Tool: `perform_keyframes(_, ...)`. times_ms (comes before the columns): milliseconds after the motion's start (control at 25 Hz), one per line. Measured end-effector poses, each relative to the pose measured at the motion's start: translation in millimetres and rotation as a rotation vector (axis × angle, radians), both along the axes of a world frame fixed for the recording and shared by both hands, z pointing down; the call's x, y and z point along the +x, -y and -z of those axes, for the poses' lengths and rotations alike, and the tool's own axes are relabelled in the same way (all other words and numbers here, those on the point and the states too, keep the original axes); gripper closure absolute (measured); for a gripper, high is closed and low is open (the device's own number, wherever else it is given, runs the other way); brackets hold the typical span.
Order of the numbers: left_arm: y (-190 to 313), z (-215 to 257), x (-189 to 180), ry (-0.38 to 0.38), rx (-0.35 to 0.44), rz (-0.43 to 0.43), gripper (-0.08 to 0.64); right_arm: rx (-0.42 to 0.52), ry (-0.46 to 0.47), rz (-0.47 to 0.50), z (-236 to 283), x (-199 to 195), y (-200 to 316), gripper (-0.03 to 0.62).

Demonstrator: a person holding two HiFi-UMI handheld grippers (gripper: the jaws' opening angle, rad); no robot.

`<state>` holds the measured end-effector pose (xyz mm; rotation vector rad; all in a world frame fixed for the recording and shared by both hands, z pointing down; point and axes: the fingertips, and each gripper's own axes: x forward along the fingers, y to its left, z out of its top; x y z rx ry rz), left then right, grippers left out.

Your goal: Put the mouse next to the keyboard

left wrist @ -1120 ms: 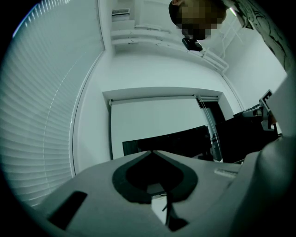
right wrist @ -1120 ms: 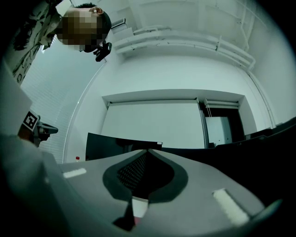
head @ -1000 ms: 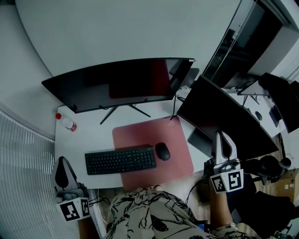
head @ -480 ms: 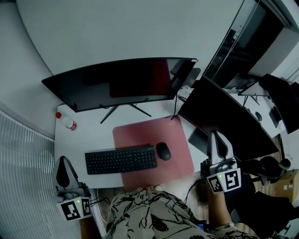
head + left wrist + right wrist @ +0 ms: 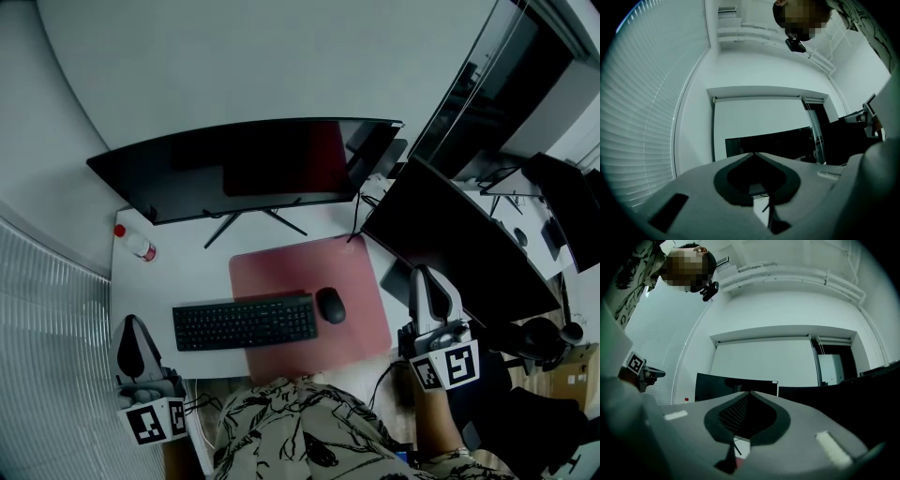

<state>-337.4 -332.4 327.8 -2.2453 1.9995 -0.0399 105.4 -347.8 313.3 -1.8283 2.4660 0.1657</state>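
A black mouse [image 5: 330,305] lies on the pink desk mat [image 5: 309,267], just right of the black keyboard [image 5: 245,322]. Both grippers hang off the desk's near edge, away from mouse and keyboard. My left gripper [image 5: 134,341] is at the lower left, its jaw tips meeting [image 5: 753,153] with nothing between them. My right gripper [image 5: 425,281] is at the lower right beside the desk's corner, also shut and empty [image 5: 750,393].
A wide curved monitor [image 5: 248,164] stands at the back of the white desk [image 5: 169,281], a second dark monitor [image 5: 450,239] at the right. A small red-capped bottle [image 5: 134,243] sits at the far left. My patterned shirt [image 5: 291,431] fills the bottom middle.
My right gripper has drifted left and slightly up toward the desk's corner. The left gripper barely moved. Mouse and keyboard stay in place.
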Motion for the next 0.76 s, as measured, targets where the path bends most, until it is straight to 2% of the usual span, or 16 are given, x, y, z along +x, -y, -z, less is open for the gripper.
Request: perform_keyframes(760,3.8,3.7,2.5,-0.002,0.000,-0.015,0.561,-0.027,0.013,0.004,-6.3,-5.7,1.6,0.588)
